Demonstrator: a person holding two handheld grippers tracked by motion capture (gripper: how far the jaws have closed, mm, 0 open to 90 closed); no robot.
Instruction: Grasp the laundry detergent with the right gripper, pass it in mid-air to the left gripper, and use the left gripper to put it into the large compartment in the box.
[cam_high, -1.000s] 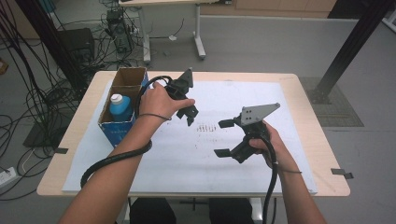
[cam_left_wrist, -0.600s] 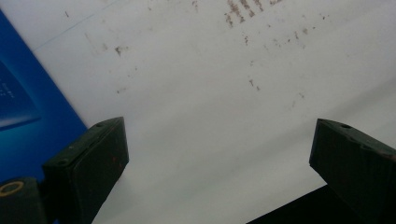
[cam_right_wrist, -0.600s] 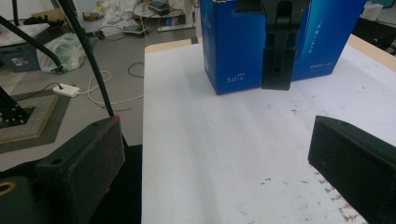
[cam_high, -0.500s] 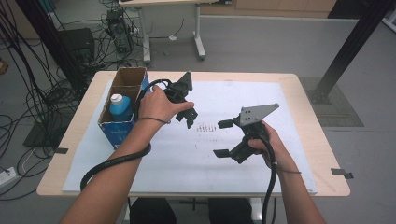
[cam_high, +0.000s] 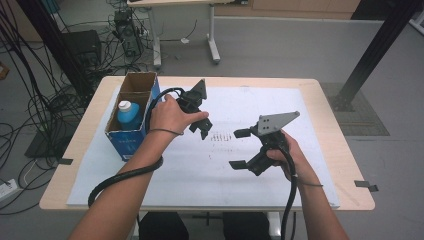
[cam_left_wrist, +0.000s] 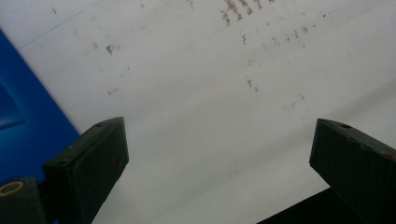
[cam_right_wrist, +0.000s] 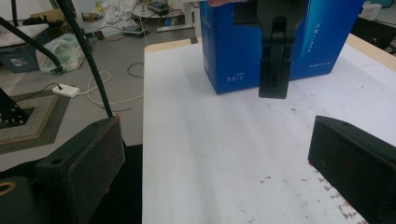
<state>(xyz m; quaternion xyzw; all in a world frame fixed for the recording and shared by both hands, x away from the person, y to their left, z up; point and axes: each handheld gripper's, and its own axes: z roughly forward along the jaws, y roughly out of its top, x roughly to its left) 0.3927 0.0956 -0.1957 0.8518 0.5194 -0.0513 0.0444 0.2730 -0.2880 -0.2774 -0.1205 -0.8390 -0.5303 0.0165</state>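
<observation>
Over the white sheet (cam_high: 300, 105) near the table's middle, my left gripper (cam_high: 203, 128) is held open, tilted down, with nothing between its jaws. In the left gripper view the left gripper (cam_left_wrist: 219, 135) looks at speckled white paper, with the blue box (cam_left_wrist: 18, 126) at the left edge. My right gripper (cam_high: 240, 149) hovers open to the right, pointing left. In the right gripper view the right gripper (cam_right_wrist: 217, 135) faces the blue box (cam_right_wrist: 280, 42), with the other gripper's jaw hanging in front of it.
The open-topped blue box (cam_high: 131, 135) stands at the table's left and holds a white bottle with a blue cap (cam_high: 129, 112). Brown specks (cam_high: 220, 136) mark the sheet between the grippers. Cables trail off the table's near edge (cam_high: 200, 205). Floor cables lie at the left (cam_high: 35, 110).
The left gripper has drifted very slightly down and left. The right gripper has stayed almost still. Both remain open.
</observation>
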